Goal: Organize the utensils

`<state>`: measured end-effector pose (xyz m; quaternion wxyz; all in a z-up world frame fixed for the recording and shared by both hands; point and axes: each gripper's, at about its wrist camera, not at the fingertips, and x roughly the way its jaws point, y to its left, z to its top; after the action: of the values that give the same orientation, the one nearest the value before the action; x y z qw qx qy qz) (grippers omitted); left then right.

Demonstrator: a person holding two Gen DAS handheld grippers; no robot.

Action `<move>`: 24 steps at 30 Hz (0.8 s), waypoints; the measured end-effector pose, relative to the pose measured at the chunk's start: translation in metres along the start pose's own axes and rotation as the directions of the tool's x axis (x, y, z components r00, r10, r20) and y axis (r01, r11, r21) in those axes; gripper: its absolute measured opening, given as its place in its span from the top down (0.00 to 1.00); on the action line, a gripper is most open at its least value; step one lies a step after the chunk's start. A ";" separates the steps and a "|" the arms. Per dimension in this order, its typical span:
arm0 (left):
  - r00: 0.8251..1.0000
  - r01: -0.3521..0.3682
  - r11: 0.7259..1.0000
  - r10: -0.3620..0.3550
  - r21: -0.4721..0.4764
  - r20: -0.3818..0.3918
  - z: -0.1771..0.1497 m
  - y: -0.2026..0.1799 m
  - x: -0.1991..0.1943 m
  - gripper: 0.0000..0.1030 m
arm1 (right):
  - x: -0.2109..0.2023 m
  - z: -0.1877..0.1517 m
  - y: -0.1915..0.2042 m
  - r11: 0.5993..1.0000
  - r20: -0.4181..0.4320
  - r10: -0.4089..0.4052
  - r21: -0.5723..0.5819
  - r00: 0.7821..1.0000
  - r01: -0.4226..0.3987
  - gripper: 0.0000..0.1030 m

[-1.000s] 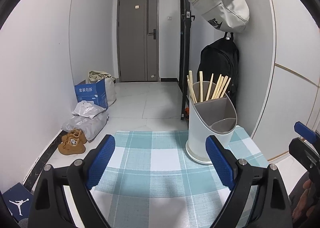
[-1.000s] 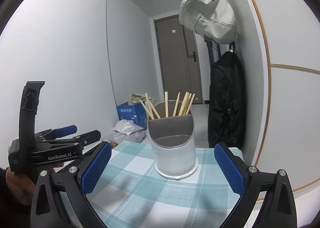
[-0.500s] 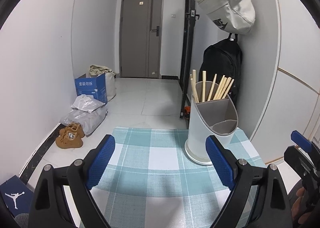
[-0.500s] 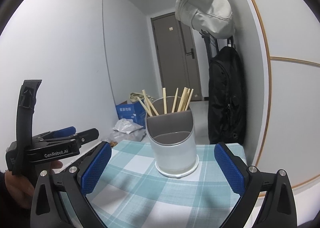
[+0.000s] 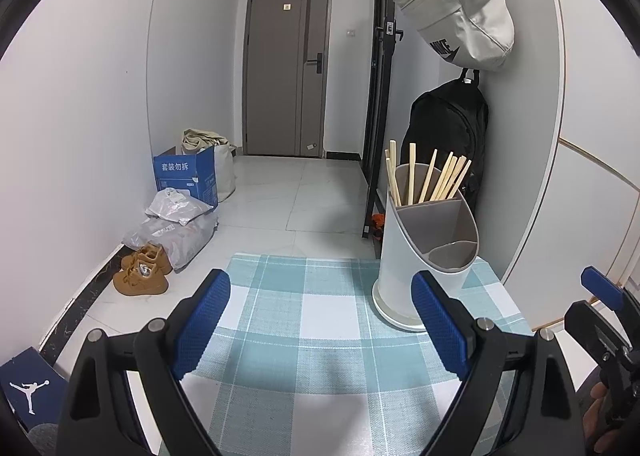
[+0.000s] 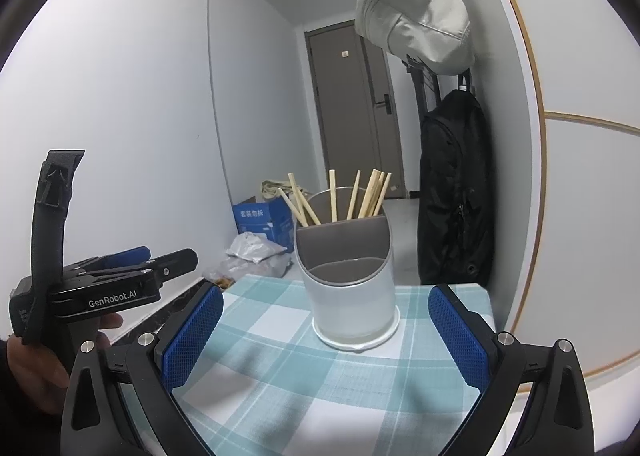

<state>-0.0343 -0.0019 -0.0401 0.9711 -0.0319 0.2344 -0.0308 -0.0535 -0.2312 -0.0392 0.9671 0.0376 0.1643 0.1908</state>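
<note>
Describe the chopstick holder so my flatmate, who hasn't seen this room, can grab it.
Find the small table with the teal checked cloth. On its right rear corner, below the black backpack, stands a white cylindrical utensil holder. Its slanted top has grey divided compartments, and wooden chopsticks stick up from the rear one.

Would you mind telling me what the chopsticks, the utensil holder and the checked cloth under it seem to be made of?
Chopsticks: probably bamboo or light wood; pale tan, matte, plain square-cut ends.
Utensil holder: likely plastic; smooth, white, faintly glossy shell with a grey matte insert and moulded dividers.
Checked cloth: seemingly woven fabric; a fine weave texture shows in the teal and white squares.
</note>
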 end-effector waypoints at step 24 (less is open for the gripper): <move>1.000 0.002 1.000 -0.002 0.005 -0.026 0.000 -0.003 0.002 0.14 | 0.002 -0.002 0.002 1.000 -0.008 -0.003 -0.018 1.000 0.003 0.00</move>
<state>-0.0327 -0.0048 -0.0403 0.9680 -0.0295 0.2469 -0.0326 -0.0537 -0.2286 -0.0417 0.9670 0.0277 0.1663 0.1910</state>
